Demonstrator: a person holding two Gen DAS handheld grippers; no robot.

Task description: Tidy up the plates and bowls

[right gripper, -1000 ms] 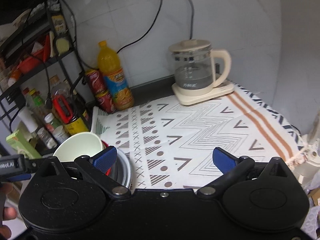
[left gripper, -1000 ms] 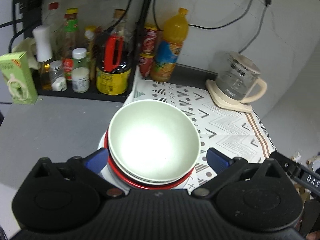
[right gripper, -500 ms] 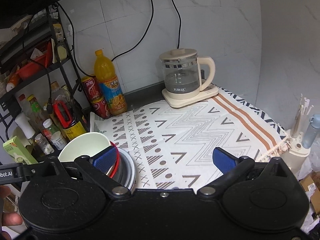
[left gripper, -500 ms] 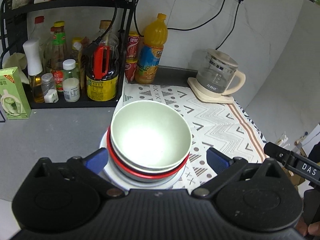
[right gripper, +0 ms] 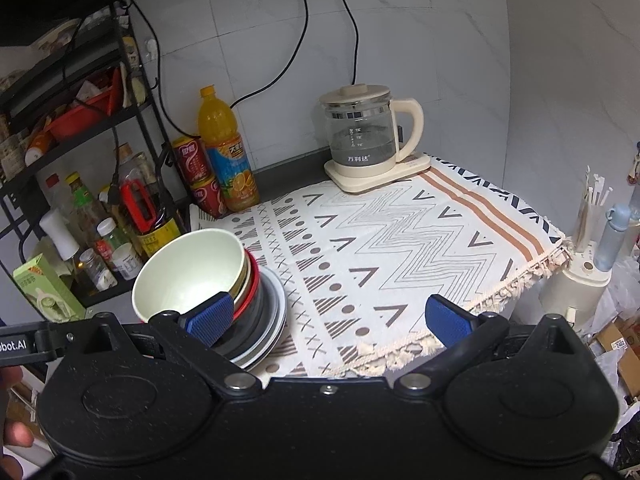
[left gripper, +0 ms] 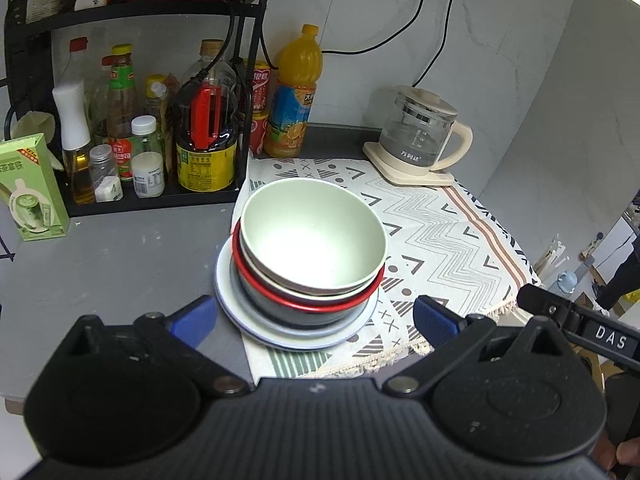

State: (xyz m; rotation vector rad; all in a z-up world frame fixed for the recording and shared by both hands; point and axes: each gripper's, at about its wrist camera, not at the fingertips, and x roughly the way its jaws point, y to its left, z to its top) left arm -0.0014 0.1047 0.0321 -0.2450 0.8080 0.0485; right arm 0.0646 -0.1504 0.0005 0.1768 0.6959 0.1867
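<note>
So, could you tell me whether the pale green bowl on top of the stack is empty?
Empty: the pale green bowl shows only its bare, clean inside in the left wrist view.

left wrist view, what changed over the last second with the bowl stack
The left hand-held gripper has pulled back and up from the stack: the pale green bowl looks smaller and the white plate beneath now shows. The right hand-held gripper rose too. Both stayed open; the stack and glass kettle did not move.

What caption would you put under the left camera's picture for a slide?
Open left tongs face a stack of bowls on a plate, which sits at the edge of a patterned cloth.
</note>
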